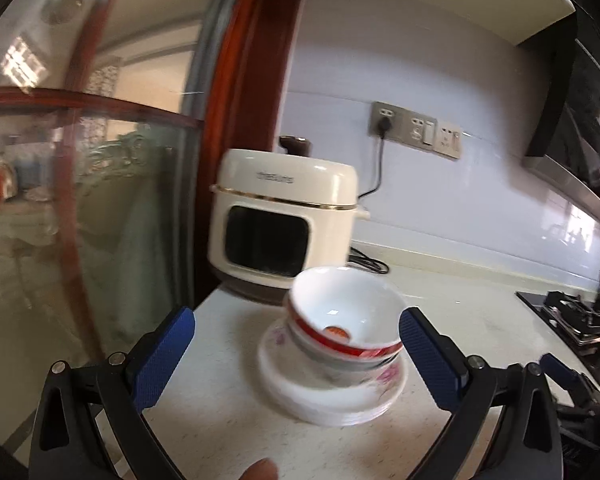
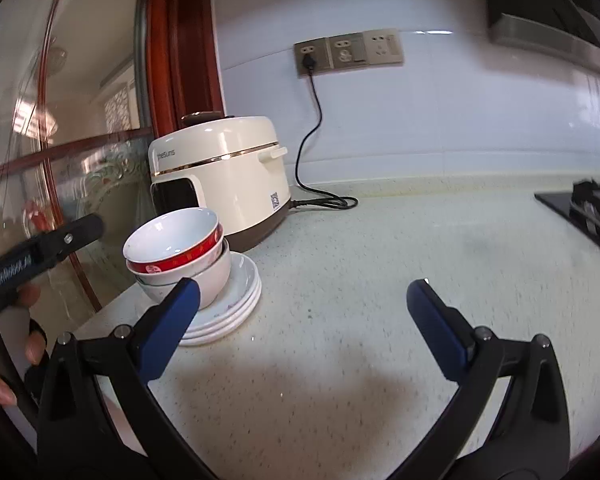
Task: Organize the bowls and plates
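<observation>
A fingertip (image 1: 262,474) is peeking in at the near edge below the left gripper (image 1: 296,354), whose blue pads are standing wide apart and released, angled slightly down at the stacked bowls (image 1: 346,322) sitting on the pile of plates (image 1: 332,400) just before the cream cooker (image 1: 284,216). The right gripper (image 2: 304,328) is likewise gaping over bare countertop (image 2: 380,264), grasping nothing, the stack lying to its left. Only the right view is showing the person's hand (image 2: 4,344) wrapped around the left tool's handle.
</observation>
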The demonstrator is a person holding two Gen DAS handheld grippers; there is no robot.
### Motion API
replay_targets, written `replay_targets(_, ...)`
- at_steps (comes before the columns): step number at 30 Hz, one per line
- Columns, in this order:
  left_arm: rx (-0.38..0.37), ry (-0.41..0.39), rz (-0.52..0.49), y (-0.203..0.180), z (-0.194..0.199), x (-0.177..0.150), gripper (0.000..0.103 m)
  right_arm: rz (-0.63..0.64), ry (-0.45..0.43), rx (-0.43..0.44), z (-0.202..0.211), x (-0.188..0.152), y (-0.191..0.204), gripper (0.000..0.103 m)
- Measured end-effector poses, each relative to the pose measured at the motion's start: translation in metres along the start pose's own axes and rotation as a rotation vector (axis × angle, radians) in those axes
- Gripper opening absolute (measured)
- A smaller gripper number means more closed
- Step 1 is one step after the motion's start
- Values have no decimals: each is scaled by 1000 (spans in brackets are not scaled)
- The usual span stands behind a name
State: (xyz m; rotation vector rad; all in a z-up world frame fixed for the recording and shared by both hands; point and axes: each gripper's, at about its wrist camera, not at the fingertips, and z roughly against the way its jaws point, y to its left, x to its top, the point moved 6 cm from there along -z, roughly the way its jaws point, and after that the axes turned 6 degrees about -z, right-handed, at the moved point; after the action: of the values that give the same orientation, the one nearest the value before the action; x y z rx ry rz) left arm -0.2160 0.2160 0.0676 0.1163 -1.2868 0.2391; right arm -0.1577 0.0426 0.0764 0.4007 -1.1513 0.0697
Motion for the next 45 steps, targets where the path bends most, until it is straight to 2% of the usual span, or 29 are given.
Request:
replay_targets(3,40,12,-7,3,8,-14,103,-5,30,-5,2,-9,2,103)
replay_targets(7,39,29,-40,-3,18,-31,103,38,19,-9,12,-22,12,103)
replay_targets(11,16,79,-51,-6,19,-50,103,90,24,-26,16,-40,19,103)
replay_targets(15,18,93,-71,-8,21,-62,103,89,34,-32,24,-54,18,103)
replay_targets(21,19,125,-73,-9,13,-71,103,143,-59,-58,41,-54,19,103)
replay_targets(45,20,148,-80,-6,11,-78,103,141,-25,-43,34,-62,24,103)
